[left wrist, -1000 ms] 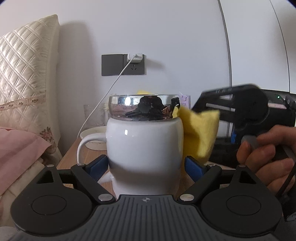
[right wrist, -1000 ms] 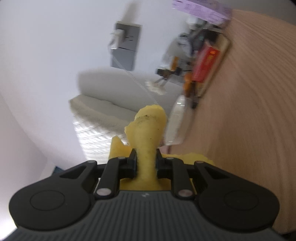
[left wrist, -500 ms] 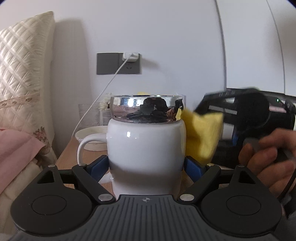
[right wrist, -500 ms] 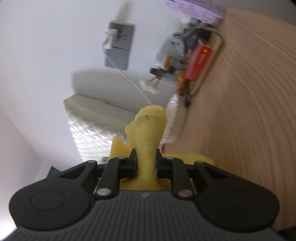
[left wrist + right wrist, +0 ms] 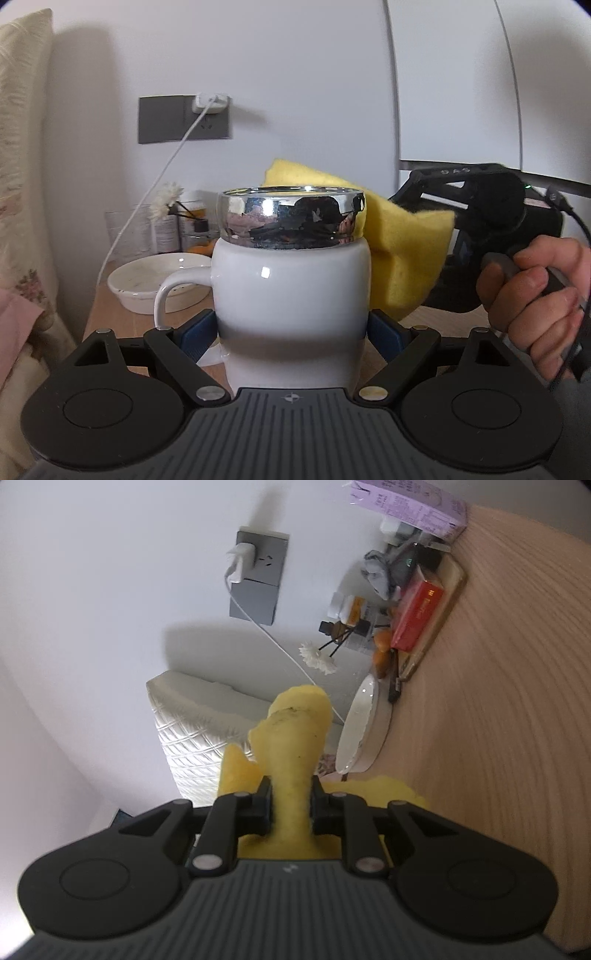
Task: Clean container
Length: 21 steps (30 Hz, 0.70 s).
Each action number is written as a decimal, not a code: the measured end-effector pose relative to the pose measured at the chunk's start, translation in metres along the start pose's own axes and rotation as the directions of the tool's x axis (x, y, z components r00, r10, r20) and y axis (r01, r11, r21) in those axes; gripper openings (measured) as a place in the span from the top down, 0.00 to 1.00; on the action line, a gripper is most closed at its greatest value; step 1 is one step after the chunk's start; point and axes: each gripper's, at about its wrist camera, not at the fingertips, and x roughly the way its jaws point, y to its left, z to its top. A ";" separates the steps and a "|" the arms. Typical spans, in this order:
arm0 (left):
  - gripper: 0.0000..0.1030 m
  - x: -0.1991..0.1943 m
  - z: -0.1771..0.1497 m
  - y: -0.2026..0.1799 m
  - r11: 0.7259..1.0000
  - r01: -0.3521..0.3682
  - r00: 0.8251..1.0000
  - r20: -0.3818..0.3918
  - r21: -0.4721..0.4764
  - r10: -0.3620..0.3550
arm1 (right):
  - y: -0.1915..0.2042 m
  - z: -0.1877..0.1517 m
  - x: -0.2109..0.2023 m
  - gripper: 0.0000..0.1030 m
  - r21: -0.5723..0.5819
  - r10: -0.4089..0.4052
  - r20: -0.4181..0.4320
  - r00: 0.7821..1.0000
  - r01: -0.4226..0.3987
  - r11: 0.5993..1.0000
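A white mug [image 5: 291,295] with a chrome rim and its handle to the left is clamped between the blue pads of my left gripper [image 5: 291,332], upright above the wooden table. My right gripper [image 5: 291,805] is shut on a yellow sponge cloth [image 5: 295,746]. In the left wrist view the right gripper [image 5: 476,221] is held by a hand at the right, and the yellow cloth [image 5: 402,254] lies against the mug's right and back side, reaching up to the rim. The mug is hidden in the right wrist view.
A white bowl [image 5: 155,280] sits on the wooden table [image 5: 498,701] behind and left of the mug. A tray [image 5: 439,616] with a red box, bottles and clutter stands by the wall. A wall socket [image 5: 184,118] with a charger cable hangs above. A quilted pillow [image 5: 22,147] is at left.
The yellow cloth has moved up and round behind the mug's rim, with the right gripper rising beside it. The left gripper still holds the mug, slightly shifted.
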 end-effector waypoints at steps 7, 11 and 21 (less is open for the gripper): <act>0.13 0.007 0.000 0.014 0.996 0.080 0.997 -0.005 0.028 -0.080 | -0.003 0.009 0.009 0.81 0.020 -0.015 -0.025 1.000 0.016 1.000; 0.13 0.008 0.000 0.020 0.992 0.118 0.993 -0.005 0.031 -0.118 | 0.003 0.013 0.014 0.80 -0.027 -0.005 -0.041 0.999 0.004 1.000; 0.13 0.008 -0.005 0.024 0.989 0.148 0.989 0.020 0.029 -0.149 | -0.007 0.046 0.052 0.81 0.014 -0.031 -0.230 0.973 0.035 0.999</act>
